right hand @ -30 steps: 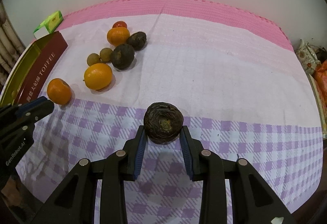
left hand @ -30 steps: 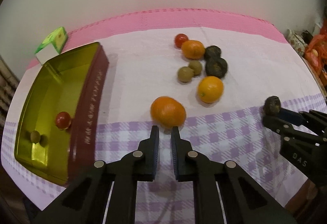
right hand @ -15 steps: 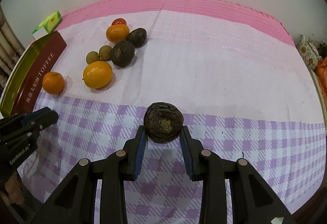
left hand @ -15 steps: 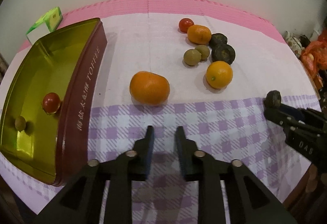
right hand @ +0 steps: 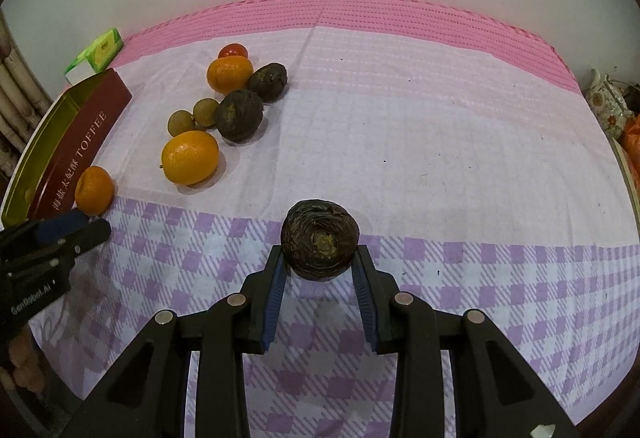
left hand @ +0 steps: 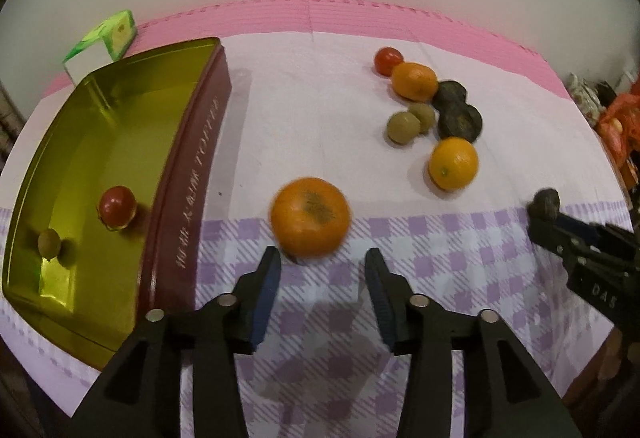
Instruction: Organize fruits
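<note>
Tangerine (left hand: pixel 310 217) lies on the checked cloth (left hand: pixel 440 258) of the worktop, just ahead of my left hand-held gripper (left hand: pixel 322 268) and slightly left of its centre line, close beside the toffee tin (left hand: pixel 188 198). Jaws have just been opening; nothing is between them yet. It is roundish, no clear long axis. My right hand-held gripper (right hand: pixel 319 272) is further off, clamped on a dark wrinkled fruit (right hand: pixel 319 239). Left takes this one.

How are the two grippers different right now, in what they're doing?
The right gripper is clamped on a dark wrinkled fruit; the left gripper holds nothing, its jaws just opened wide, with an orange just ahead on the cloth. Both are black with blue pads.
</note>
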Motion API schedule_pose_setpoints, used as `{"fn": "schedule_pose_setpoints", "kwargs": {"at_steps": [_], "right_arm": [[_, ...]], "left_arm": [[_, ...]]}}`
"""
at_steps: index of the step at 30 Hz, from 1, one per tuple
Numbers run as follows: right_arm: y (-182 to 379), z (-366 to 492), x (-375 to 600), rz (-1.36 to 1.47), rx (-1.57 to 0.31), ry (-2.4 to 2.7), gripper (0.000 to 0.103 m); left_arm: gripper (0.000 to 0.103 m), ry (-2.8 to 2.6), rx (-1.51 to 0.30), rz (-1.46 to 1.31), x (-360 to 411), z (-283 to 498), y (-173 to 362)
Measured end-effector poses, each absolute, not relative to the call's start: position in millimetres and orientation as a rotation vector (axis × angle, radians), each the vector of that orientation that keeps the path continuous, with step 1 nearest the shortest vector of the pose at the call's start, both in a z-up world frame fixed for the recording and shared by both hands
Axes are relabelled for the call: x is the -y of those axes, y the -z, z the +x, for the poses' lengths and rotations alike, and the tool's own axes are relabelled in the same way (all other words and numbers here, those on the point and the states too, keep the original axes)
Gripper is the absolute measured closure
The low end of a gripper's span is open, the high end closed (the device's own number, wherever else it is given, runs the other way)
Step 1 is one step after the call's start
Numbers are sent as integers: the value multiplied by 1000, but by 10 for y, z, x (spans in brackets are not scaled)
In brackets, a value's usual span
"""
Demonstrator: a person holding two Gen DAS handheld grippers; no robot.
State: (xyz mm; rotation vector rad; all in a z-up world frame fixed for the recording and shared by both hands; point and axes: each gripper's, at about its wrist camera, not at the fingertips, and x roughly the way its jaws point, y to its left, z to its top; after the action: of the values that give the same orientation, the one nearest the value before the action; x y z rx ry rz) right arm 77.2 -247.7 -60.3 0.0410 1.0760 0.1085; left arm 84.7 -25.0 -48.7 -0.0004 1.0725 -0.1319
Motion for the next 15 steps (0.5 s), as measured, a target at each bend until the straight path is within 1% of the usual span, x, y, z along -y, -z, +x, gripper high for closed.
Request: {"fn": "schedule_pose_setpoints", "kwargs": {"at_steps": [1,9,10,11,12,15], "right_arm": [[600,776,2472,40,-1077,-108,72],[595,810,2445,35,-1087,-100,72],[594,816,2442,34,-1088,-99,72],[593,825,2442,32,-1089,-99,72],[592,828,2437,30,-1091,-98,72],[589,828,2428,26,-1094,-94,72]], "left_arm": [[50,122,-1069,-2,249,874,478],[50,112,-1082,26,282,1064,491],[52,112,-1081,29,284,1077,491],[57,112,-1078,34,285,1092,491],[60,110,-1079,38,295,1107,501],[61,107,-1077,41,287,1125,501]]}}
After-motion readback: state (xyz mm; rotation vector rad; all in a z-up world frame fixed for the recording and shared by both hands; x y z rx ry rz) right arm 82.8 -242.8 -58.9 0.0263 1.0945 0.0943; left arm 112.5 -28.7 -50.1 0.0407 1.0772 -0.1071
